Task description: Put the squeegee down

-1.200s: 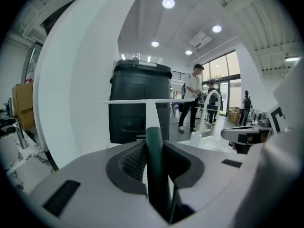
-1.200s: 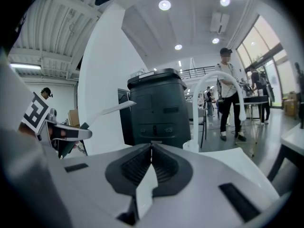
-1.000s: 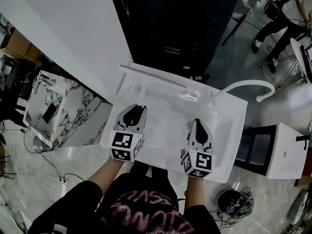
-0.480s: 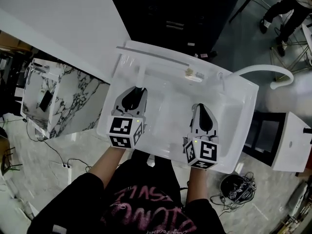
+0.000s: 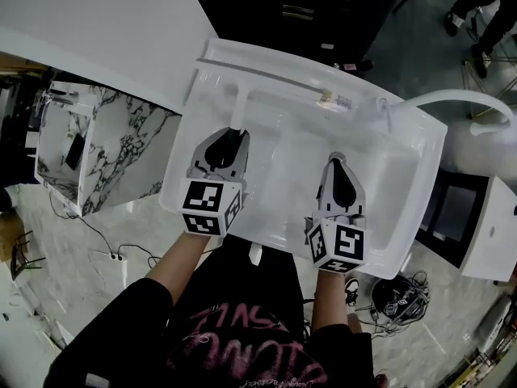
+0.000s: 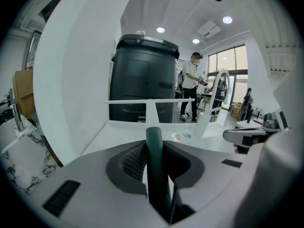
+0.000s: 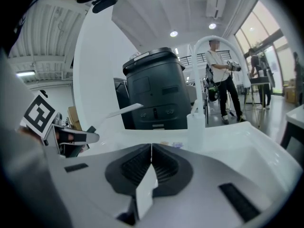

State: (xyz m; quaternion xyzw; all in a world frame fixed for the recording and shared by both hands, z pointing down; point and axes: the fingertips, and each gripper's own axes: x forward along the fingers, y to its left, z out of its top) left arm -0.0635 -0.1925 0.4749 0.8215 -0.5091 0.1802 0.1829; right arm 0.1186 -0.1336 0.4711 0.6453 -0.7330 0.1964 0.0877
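Note:
The squeegee (image 5: 238, 107) has a dark green handle (image 6: 155, 170), a white neck and a long white blade (image 6: 152, 100) set crosswise ahead of it. My left gripper (image 5: 229, 140) is shut on the handle, which stands up between its jaws (image 6: 153, 137). The blade hangs over the far part of the white sink (image 5: 404, 184). To the right, my right gripper (image 5: 339, 164) hovers over the basin with its jaws shut (image 7: 151, 148) and nothing held.
A white arched faucet (image 5: 452, 99) rises at the sink's right rear. A small object (image 5: 327, 97) lies on the back ledge. A dark bin (image 6: 142, 80) stands behind the sink, a marble-patterned cabinet (image 5: 105, 152) to its left. People stand in the background.
Both grippers have sunk lower toward the sink, the left one still holding the squeegee. Neither gripper's jaws have changed.

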